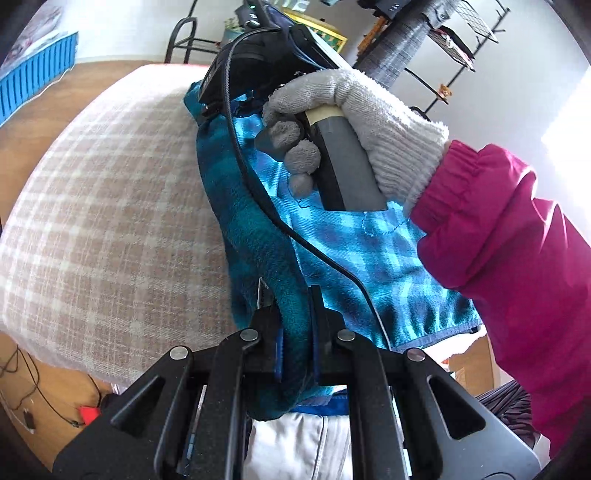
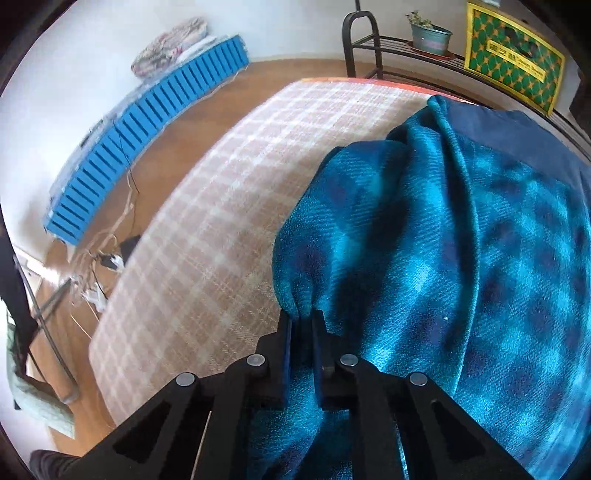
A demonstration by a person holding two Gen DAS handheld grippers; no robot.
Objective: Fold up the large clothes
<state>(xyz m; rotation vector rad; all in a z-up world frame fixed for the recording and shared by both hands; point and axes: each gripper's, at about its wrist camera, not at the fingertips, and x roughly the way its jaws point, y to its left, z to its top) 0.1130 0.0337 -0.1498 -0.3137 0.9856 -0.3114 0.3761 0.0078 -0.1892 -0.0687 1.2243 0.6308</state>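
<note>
A large teal and blue checked fleece garment point(image 1: 354, 243) hangs lifted over the beige checked table cover point(image 1: 110, 206). My left gripper point(image 1: 290, 295) is shut on a bunched fold of the garment. In the left wrist view the other gripper's body point(image 1: 258, 62) shows, held by a gloved hand point(image 1: 354, 122) with a pink sleeve, at the garment's far edge. In the right wrist view my right gripper point(image 2: 302, 317) is shut on a gathered edge of the garment point(image 2: 461, 258), which drapes to the right over the table cover point(image 2: 221, 206).
A black cable point(image 1: 258, 192) runs across the garment. Blue slatted crates point(image 2: 147, 122) line the wall on a wooden floor. A black metal shelf point(image 2: 369, 40) holds a potted plant point(image 2: 430, 35) and a yellow box point(image 2: 513, 55). Cables point(image 2: 103, 258) lie on the floor.
</note>
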